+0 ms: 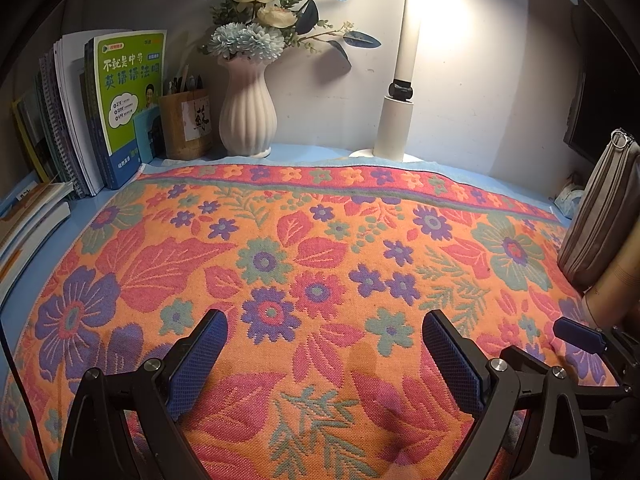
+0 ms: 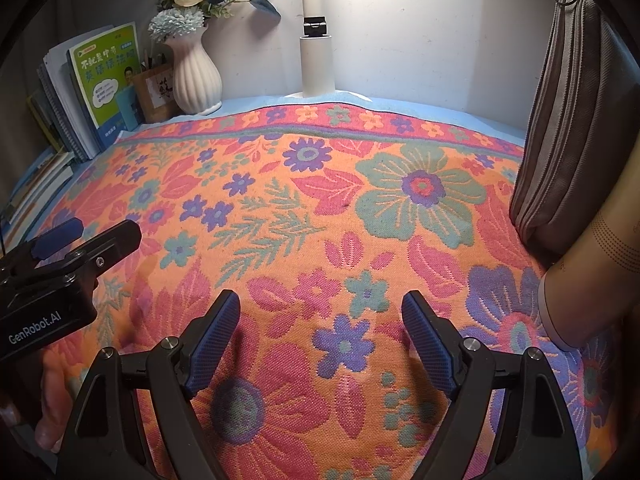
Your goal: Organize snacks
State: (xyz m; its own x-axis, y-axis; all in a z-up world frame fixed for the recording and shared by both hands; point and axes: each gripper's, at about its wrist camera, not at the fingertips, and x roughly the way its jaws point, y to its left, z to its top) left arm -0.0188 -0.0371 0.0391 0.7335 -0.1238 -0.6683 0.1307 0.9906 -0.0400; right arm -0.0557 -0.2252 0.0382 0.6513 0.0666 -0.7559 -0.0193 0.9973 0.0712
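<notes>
No snack shows clearly in either view. My left gripper (image 1: 325, 334) is open and empty, low over the floral cloth (image 1: 320, 248). My right gripper (image 2: 321, 316) is open and empty over the same cloth (image 2: 320, 200). The left gripper shows from the side at the left of the right wrist view (image 2: 80, 236). A blue pad of the right gripper shows at the right edge of the left wrist view (image 1: 578, 334). A grey zip pouch (image 2: 572, 140) leans at the right, with a beige cylinder (image 2: 592, 264) lying under it.
Against the back wall stand a white vase of flowers (image 1: 248, 116), a wooden pen holder (image 1: 186, 126), a row of books (image 1: 120, 108) and a white lamp post (image 1: 396, 120). The pouch (image 1: 604, 216) and the cylinder (image 1: 616, 284) crowd the right edge.
</notes>
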